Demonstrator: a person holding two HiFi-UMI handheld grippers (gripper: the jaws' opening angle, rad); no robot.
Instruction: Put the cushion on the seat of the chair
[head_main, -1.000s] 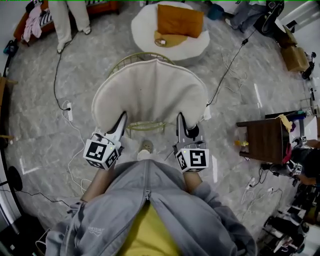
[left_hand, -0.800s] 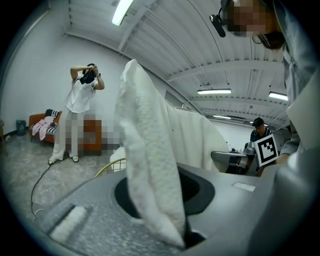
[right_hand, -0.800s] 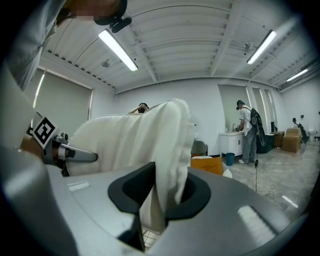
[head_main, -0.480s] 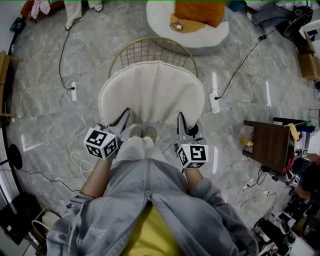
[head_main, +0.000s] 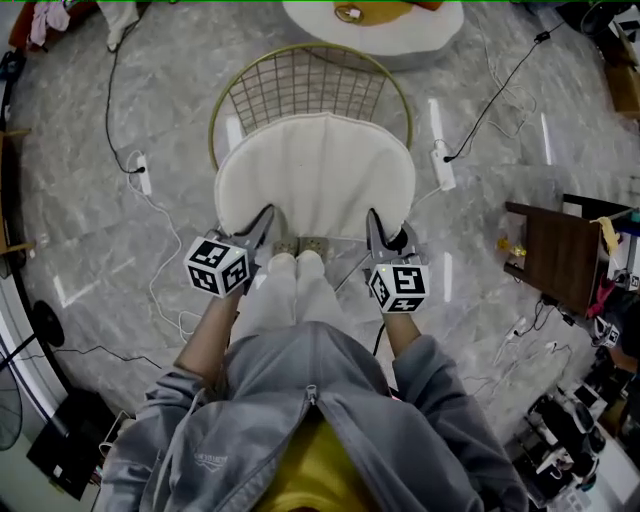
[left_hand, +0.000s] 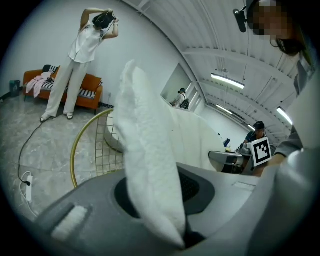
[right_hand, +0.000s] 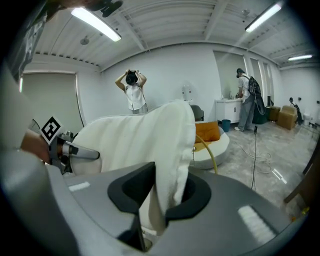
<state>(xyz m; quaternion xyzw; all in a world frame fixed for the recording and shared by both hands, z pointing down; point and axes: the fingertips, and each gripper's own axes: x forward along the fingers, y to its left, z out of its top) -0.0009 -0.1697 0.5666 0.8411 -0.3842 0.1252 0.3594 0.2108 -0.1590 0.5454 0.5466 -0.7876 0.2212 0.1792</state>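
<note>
Both the left gripper (head_main: 264, 217) and right gripper (head_main: 378, 221) clamp near corners of the cream fleece cushion (head_main: 315, 175), spanning left-right over the gold wire chair (head_main: 300, 88).

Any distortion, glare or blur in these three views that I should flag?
Head view: fisheye curves the room's edges, pale glare streaks on the floor, otherwise sharp. Left gripper view: round dark vignette, near cushion slightly soft. Right gripper view: same vignette, ceiling light blown out, walls bowed.
</note>
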